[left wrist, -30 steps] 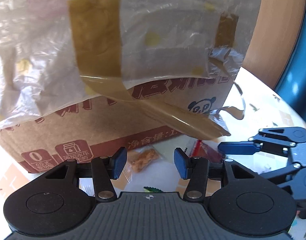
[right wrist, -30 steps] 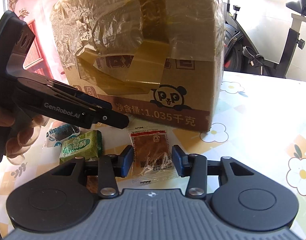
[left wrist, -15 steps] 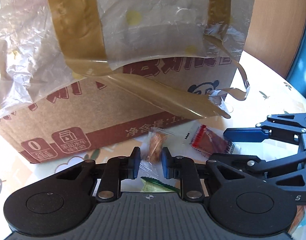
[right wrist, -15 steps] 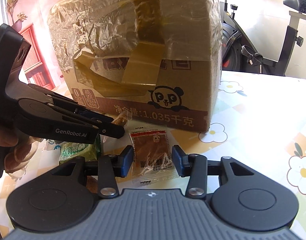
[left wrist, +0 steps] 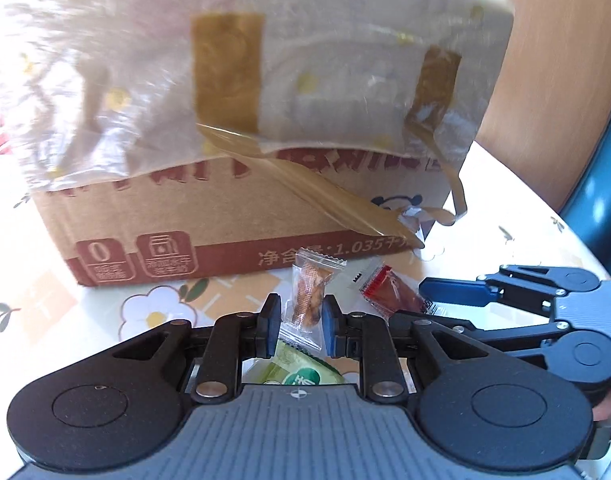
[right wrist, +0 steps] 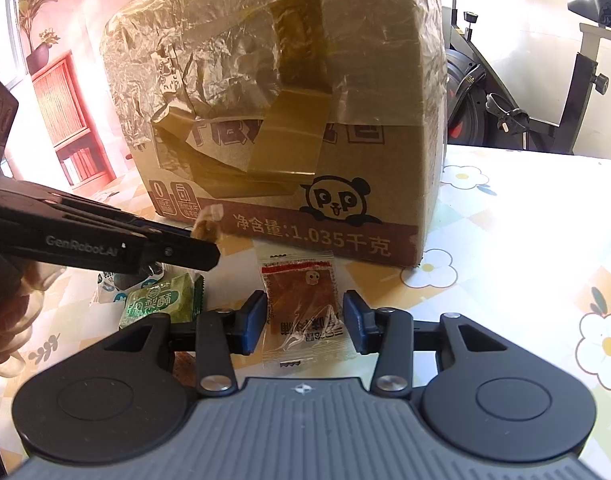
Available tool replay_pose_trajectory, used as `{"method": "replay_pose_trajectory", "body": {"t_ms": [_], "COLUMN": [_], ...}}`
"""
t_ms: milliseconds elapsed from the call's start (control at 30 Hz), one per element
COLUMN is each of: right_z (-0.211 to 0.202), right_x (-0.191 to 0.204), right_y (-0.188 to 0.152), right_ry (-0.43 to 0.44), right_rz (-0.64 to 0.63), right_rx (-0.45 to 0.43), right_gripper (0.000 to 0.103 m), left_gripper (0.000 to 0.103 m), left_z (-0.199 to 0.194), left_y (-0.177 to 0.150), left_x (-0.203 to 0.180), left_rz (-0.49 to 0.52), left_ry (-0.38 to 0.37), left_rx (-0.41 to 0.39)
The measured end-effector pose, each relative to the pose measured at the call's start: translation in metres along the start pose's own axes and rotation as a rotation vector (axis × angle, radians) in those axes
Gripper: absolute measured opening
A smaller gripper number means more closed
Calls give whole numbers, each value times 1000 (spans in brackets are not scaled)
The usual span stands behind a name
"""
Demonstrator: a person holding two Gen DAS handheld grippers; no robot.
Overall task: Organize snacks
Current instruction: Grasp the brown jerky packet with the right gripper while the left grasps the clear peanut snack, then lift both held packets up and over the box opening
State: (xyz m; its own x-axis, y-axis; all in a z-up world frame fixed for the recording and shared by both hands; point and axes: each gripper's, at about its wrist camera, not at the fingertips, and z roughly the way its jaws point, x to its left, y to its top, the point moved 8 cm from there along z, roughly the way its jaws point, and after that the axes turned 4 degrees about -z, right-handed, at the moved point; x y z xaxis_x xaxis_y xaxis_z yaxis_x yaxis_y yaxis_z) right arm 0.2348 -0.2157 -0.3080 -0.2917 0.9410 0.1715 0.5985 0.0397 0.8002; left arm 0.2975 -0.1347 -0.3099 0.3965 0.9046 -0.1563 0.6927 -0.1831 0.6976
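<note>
Lifted since a second ago, the clear nut packet (left wrist: 307, 297) is pinched in the left tongs (left wrist: 301, 326), ready for sorting. Right tongs (right wrist: 301, 322) stand open around a red packet (right wrist: 301, 300) lying flat on the counter (right wrist: 505, 240). Box (right wrist: 305, 120) reads "1.035".

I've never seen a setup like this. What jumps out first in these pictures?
A big cardboard box, wrapped in crinkled plastic and brown tape, fills the back of the flowered table. In front of it, the left gripper pinches a small clear snack packet, while the right gripper straddles a flat red-topped packet lying on the table.
</note>
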Motion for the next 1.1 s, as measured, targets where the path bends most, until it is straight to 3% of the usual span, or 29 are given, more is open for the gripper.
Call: {"method": "replay_pose_trajectory", "body": {"t_ms": [467, 800, 933, 1100], "right_z": [-4, -14, -18, -35], "right_x": [11, 63, 85, 107], "right_y": [13, 35, 47, 78], "right_ry": [-8, 72, 90, 100], "right_rz": [-61, -145, -192, -224], "right_rx": [8, -26, -51, -146], "right_gripper": [44, 44, 44, 44], "left_gripper": [23, 23, 23, 23], "left_z": [-59, -104, -117, -139], "left_y": [6, 9, 12, 32], "left_x": [41, 81, 88, 91], "left_rz": [-102, -194, -213, -210], "left_ry": [71, 120, 119, 108], "left_rx": [-109, -156, -183, -248]}}
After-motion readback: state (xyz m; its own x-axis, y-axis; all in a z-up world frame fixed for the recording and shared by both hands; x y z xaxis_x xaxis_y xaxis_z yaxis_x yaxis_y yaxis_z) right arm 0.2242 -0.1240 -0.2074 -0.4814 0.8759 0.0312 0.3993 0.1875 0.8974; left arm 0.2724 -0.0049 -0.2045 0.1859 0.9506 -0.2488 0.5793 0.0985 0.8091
